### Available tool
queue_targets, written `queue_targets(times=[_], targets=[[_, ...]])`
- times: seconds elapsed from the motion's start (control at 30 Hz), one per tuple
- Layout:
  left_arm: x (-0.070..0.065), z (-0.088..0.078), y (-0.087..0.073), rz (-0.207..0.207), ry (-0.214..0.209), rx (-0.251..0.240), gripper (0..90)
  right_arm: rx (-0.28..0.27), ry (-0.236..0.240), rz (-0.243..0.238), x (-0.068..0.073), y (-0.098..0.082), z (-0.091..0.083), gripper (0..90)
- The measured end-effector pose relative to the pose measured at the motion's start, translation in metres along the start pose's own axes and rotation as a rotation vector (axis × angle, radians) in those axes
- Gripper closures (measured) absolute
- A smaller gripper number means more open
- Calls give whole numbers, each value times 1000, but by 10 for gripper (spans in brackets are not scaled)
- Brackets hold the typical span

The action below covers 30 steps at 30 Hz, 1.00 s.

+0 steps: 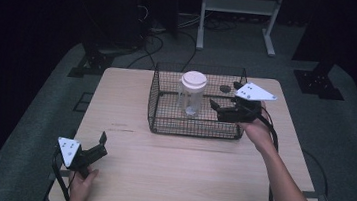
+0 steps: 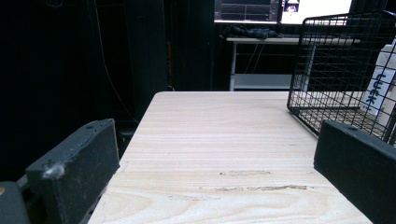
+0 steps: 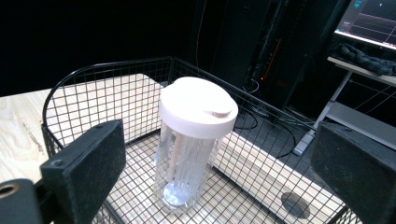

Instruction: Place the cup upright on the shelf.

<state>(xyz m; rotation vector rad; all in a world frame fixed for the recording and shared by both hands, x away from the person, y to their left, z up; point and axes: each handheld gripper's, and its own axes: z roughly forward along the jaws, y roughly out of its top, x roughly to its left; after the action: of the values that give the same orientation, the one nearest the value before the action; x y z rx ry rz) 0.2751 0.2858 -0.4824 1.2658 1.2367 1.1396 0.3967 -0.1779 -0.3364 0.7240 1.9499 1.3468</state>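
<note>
While the person's left hand [image 1: 81, 183] rested at the near left corner of the wooden table [image 1: 124, 170], it held the left gripper [image 1: 97, 145] low over the bare tabletop, jaws spread wide and grasping nothing. In the left gripper view the two black jaws framed open wood grain, with the wire basket [image 2: 343, 60] at the far right and a white container partly seen through its mesh. Toward the middle of the table, at its far side, the black wire basket [image 1: 154, 103] stood with its top open. Inside it a clear plastic jar [image 1: 191, 99] stood upright on the mesh floor, closed by a white lid [image 1: 193, 80]; a pale tube-like insert ran down its middle, though its contents could not be made out. At the right, the right gripper [image 1: 216, 108] reached over the basket's right rim, jaws parted and empty, just beside the jar but apart from it. In the right gripper view the jar [image 3: 187, 163] stood between the released jaws, farther off.
</note>
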Motion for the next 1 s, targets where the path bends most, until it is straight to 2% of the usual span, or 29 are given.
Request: queue_targets(times=[1.0], targets=[[-1,0,0,7,3,2,0,5,19,-17,14,-23,-30,28]])
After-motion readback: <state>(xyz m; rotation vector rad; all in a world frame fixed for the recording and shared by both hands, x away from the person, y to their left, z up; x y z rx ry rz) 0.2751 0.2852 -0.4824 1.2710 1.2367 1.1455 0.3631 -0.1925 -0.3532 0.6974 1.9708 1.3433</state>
